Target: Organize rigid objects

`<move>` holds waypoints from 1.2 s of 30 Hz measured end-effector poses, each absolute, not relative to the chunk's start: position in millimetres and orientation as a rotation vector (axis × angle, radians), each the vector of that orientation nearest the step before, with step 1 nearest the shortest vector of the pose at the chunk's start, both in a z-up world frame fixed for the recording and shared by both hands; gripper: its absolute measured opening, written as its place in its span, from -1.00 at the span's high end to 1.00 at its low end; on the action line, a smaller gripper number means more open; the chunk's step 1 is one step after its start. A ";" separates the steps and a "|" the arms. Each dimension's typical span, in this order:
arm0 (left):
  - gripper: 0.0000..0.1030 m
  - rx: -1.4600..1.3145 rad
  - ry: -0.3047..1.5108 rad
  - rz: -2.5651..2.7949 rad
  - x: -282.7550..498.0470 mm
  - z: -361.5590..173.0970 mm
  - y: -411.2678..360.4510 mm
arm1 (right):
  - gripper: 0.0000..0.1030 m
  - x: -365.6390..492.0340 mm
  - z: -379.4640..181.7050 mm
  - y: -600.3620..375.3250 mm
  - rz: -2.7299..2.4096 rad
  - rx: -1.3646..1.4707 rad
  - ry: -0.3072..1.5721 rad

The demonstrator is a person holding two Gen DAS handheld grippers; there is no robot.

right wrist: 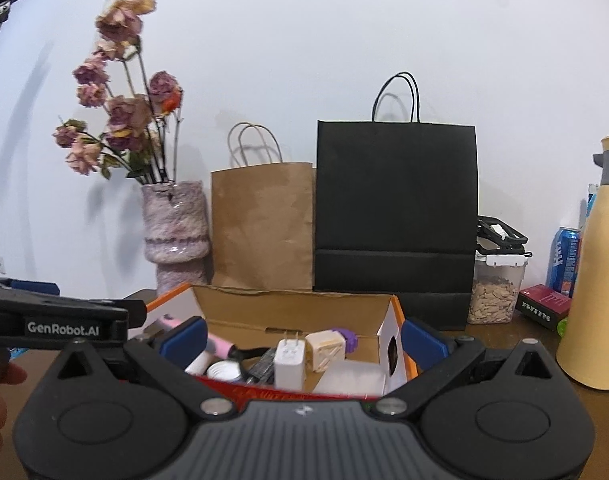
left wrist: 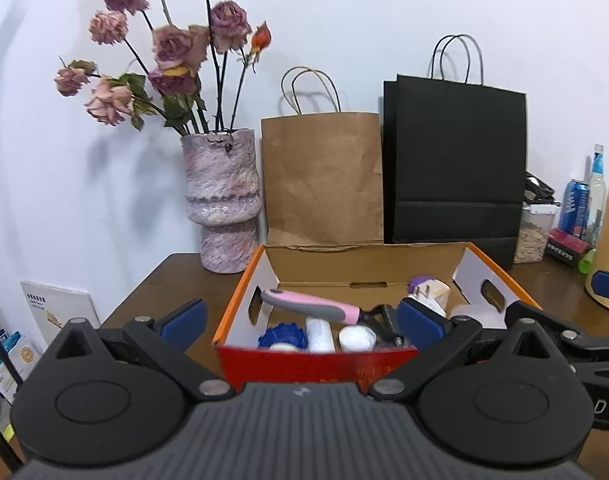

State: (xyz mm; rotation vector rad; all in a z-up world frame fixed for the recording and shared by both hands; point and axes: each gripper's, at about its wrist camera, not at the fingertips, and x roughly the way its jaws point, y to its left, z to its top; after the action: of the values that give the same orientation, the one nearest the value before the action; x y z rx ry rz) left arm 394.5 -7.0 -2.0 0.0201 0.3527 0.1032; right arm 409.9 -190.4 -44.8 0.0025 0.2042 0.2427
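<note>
Your box (left wrist: 316,356) sits near the front edge of the desk (left wrist: 176,276), full of small things: a pink brush (left wrist: 310,305), a white plug (right wrist: 289,362), a blue ball (left wrist: 283,336). Behind it by the wall stand a vase (left wrist: 223,200), a brown bag (left wrist: 322,176) and a black bag (left wrist: 456,160). Your left gripper (left wrist: 302,322) and right gripper (right wrist: 302,340) hover level at the box's near side, both wide apart, holding nothing

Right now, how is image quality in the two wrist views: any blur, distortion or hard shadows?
Left wrist view: sharp, the box contents legible; fisheye bends the black bag edges; soft flower shadows on the wall. Right wrist view: the flowers look slightly blurred, corners vignette dark, lighting even with no glare.
</note>
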 end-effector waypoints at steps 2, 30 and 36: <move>-1.00 0.030 0.351 0.101 376.0 2.5 -7.4 | -1.00 392.6 -40.9 -191.5 0.247 0.006 0.206; -1.00 0.022 0.301 0.113 93.2 27.1 -25.6 | -1.00 105.0 -14.8 -221.0 0.280 -0.001 0.127; -1.00 0.026 0.292 0.117 70.6 28.2 -27.7 | -1.00 78.0 -13.4 -224.8 0.280 -0.002 0.109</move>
State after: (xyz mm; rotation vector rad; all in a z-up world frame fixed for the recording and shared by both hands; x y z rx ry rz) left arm 70.6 -27.7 28.2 0.0258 0.2921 0.1166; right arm 78.0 -224.8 -13.4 -0.0017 0.1087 0.2805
